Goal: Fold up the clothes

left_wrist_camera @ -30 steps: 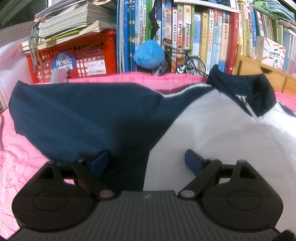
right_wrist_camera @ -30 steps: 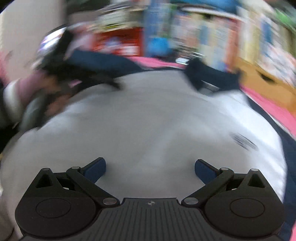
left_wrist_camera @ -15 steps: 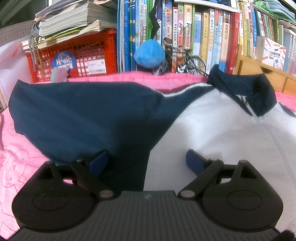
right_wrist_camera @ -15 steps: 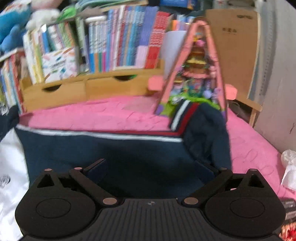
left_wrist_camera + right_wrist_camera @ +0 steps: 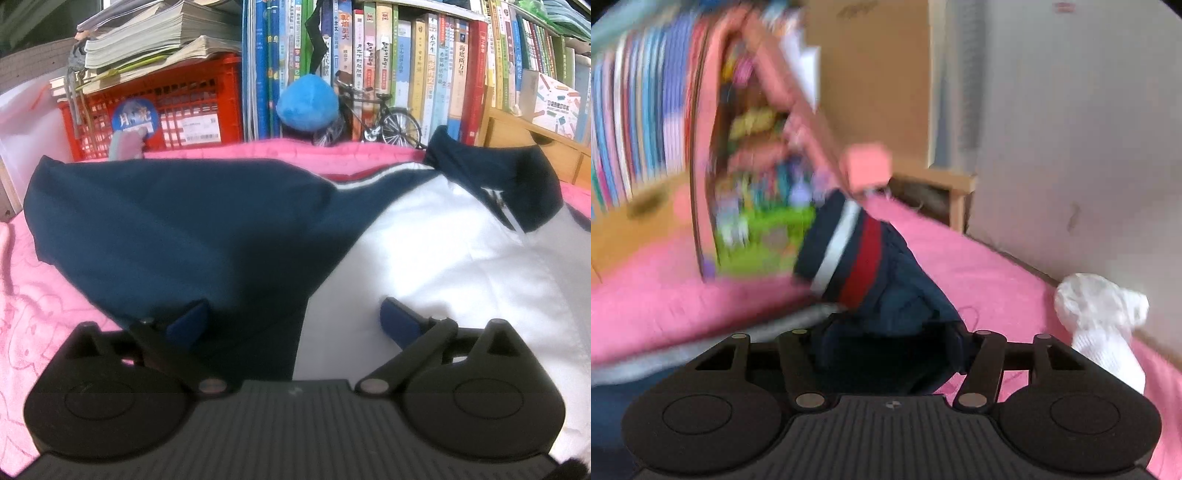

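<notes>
Jacket (image 5: 424, 236), navy/white w/ red-white stripe trim, lies spread on the pink bedspread (image 5: 33, 302) in front of the bookshelf (image 5: 406, 74).

Right gripper (image 5: 890, 354): jaws have just been closing, now drawn in around the navy sleeve (image 5: 886, 280) near its striped cuff (image 5: 846, 251). Fabric sits bunched between them; pads hidden by cloth, so cannot tell if they press yet. Frame blurred. White sock (image 5: 1104, 321) lies near, to the right, clear of the sleeve.

Left gripper (image 5: 291, 321): jaws have just been opening, now wide apart, nothing clamped. It hovers over the navy/white seam near the jacket's left side; left sleeve (image 5: 147, 221) already lies folded across the body.

Step in hand, as judged: taking hold of the right sleeve for the second inward fold. Next move calls for a firm pinch on the sleeve end, then a lift and carry across the white panel, kept flat w/o dragging the body.

Vs earlier frames: right view has swung from the white front panel out to the sleeve end by the wall. Left view unchanged, bar jaws slightly wider.
</notes>
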Available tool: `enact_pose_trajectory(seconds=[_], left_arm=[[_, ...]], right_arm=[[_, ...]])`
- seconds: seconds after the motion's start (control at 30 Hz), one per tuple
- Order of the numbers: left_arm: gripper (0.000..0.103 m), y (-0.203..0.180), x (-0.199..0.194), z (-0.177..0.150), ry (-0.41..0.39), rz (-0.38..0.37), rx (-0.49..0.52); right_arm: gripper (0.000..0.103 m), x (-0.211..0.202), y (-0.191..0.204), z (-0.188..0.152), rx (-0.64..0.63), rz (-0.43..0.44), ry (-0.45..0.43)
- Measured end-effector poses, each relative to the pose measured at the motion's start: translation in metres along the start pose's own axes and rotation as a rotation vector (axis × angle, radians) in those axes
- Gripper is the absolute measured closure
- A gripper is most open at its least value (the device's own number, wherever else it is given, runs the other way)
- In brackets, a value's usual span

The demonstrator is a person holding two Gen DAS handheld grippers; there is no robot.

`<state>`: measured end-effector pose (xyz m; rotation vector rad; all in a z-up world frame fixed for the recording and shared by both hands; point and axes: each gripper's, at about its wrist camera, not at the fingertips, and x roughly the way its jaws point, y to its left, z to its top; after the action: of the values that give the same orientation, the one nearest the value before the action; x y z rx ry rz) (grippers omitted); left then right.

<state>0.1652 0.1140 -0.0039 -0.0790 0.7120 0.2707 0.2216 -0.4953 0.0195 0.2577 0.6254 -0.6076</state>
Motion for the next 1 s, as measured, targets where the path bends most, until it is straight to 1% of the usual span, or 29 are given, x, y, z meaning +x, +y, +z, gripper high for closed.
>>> enact_pose_trajectory(seconds=[0.03, 0.07, 0.1, 0.13, 0.23, 0.3, 0.37, 0.5, 0.57, 0.67, 0.73, 0.8, 0.83, 0.9, 0.93, 1.0], left_arm=[[0.001, 0.000, 0.000, 0.000, 0.000, -0.001, -0.001], [0.001, 0.001, 0.000, 0.000, 0.000, -0.001, -0.001], [0.001, 0.001, 0.000, 0.000, 0.001, -0.001, -0.001], [0.001, 0.001, 0.000, 0.000, 0.000, -0.001, -0.001], [0.001, 0.001, 0.000, 0.000, 0.001, -0.002, -0.001], [0.001, 0.001, 0.000, 0.000, 0.001, -0.001, -0.002], [0.001, 0.001, 0.000, 0.000, 0.001, -0.002, -0.003], [0.001, 0.001, 0.000, 0.000, 0.002, -0.002, -0.004], [0.001, 0.001, 0.000, 0.000, 0.002, -0.003, -0.005], [0.001, 0.002, 0.000, 0.000, 0.002, -0.007, -0.009], [0.001, 0.003, -0.001, 0.000, 0.002, -0.015, -0.011], [0.001, 0.005, -0.002, 0.000, 0.000, -0.029, -0.014], [0.004, 0.006, -0.003, 0.000, -0.001, -0.035, -0.015], [0.009, 0.019, -0.012, -0.001, -0.016, -0.053, -0.039], [0.008, 0.033, -0.019, -0.001, -0.039, -0.052, -0.090], [0.008, 0.069, -0.024, 0.010, -0.100, -0.016, -0.201]], right_arm=[[0.030, -0.010, -0.001, 0.001, 0.013, 0.011, -0.023], [0.018, -0.020, 0.002, 0.000, -0.015, 0.038, -0.040], [0.014, -0.031, 0.007, -0.001, -0.048, 0.104, -0.053], [0.014, -0.043, 0.011, -0.002, -0.081, 0.170, -0.066], [0.013, -0.081, 0.035, -0.011, -0.176, 0.428, -0.061], [0.010, -0.111, 0.062, -0.022, -0.281, 0.573, -0.056], [0.006, -0.144, 0.101, -0.040, -0.432, 0.697, -0.056], [0.005, -0.201, 0.182, -0.098, -0.736, 0.870, -0.014], [0.005, -0.216, 0.216, -0.126, -0.834, 0.936, 0.028], [0.005, -0.239, 0.259, -0.173, -0.948, 1.009, 0.083], [0.005, -0.245, 0.274, -0.194, -0.973, 1.042, 0.114], [0.004, -0.244, 0.284, -0.207, -0.940, 1.051, 0.113], [0.000, -0.243, 0.289, -0.214, -0.924, 1.055, 0.112], [0.000, -0.240, 0.287, -0.216, -0.875, 1.062, 0.093], [0.000, -0.241, 0.286, -0.215, -0.875, 1.061, 0.091], [0.000, -0.242, 0.285, -0.215, -0.874, 1.061, 0.087]])
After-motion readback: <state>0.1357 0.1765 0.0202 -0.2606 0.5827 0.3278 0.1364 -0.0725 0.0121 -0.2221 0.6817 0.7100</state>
